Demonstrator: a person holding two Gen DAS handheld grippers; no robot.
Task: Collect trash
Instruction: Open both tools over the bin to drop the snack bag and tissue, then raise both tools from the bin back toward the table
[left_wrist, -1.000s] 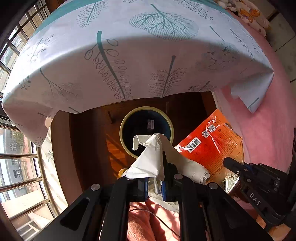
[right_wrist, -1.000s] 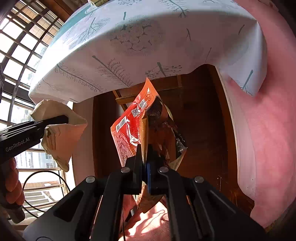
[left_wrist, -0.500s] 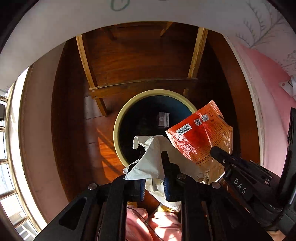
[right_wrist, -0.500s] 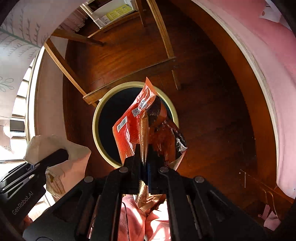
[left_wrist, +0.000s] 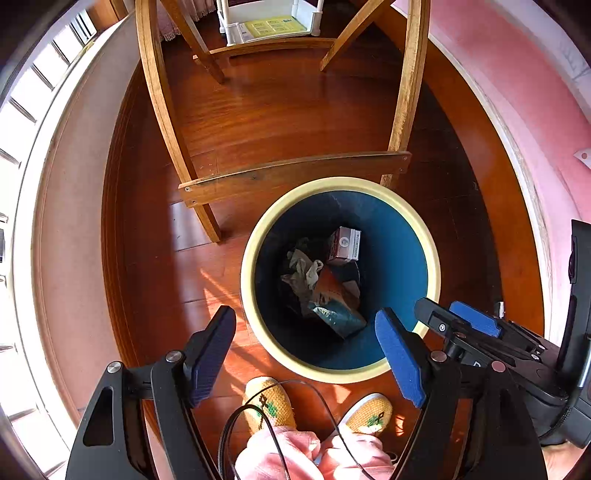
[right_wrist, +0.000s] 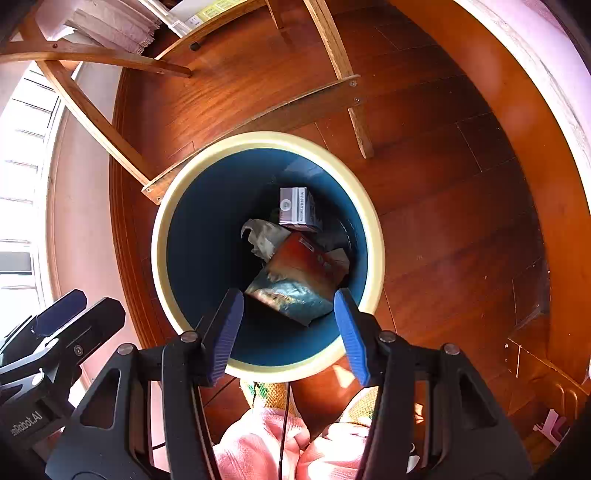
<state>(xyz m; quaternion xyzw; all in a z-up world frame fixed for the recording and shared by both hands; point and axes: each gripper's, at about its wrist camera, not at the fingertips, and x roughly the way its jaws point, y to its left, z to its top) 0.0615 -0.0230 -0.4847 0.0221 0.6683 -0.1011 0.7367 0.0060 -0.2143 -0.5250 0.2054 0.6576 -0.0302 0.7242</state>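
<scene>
Both grippers hung above the bin (right_wrist: 373, 236), the left gripper (left_wrist: 304, 349) and right gripper (right_wrist: 288, 325) spread wide, holding nothing. At the bottom lay the tissue (right_wrist: 264, 238), orange wrapper (right_wrist: 306, 262) and a small carton (right_wrist: 297, 208), partly overlapping, deep in shadow.
</scene>
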